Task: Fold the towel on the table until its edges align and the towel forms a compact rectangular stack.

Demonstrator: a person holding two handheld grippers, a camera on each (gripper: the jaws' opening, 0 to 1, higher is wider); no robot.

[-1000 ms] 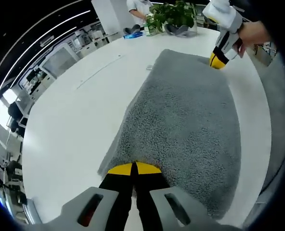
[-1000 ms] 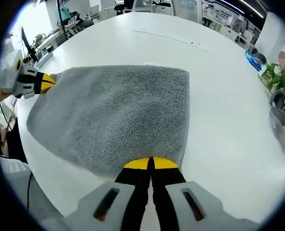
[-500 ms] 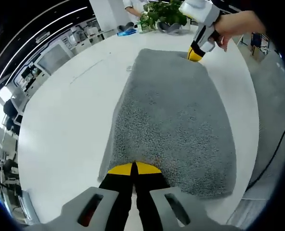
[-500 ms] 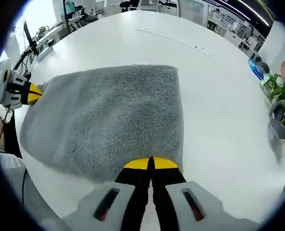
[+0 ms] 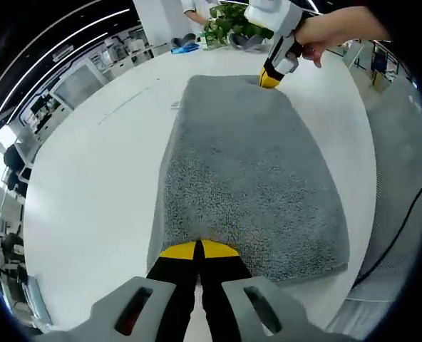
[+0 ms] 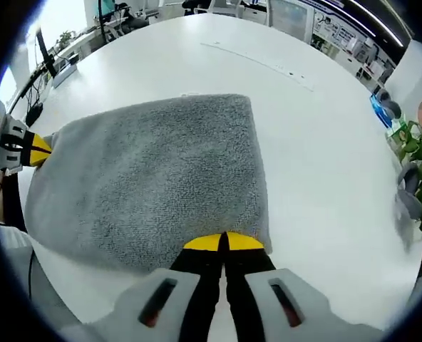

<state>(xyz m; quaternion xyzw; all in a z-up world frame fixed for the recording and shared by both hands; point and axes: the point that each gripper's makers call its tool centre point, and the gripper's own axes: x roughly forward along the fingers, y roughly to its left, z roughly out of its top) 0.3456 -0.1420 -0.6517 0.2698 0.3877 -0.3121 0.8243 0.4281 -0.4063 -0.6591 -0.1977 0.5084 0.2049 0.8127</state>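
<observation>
Towel (image 5: 250, 164) corners are pinched by left gripper (image 5: 198, 249) and right gripper (image 6: 224, 241); both should be carried level so edges meet.

I see wide bare table (image 6: 318, 142) beyond the towel (image 6: 154, 171) on its far side, so a gripper could pass there freely. At the table's far rim stand a green plant (image 5: 232, 21) and a blue object (image 5: 186, 48), the only obstacles I notice.
</observation>
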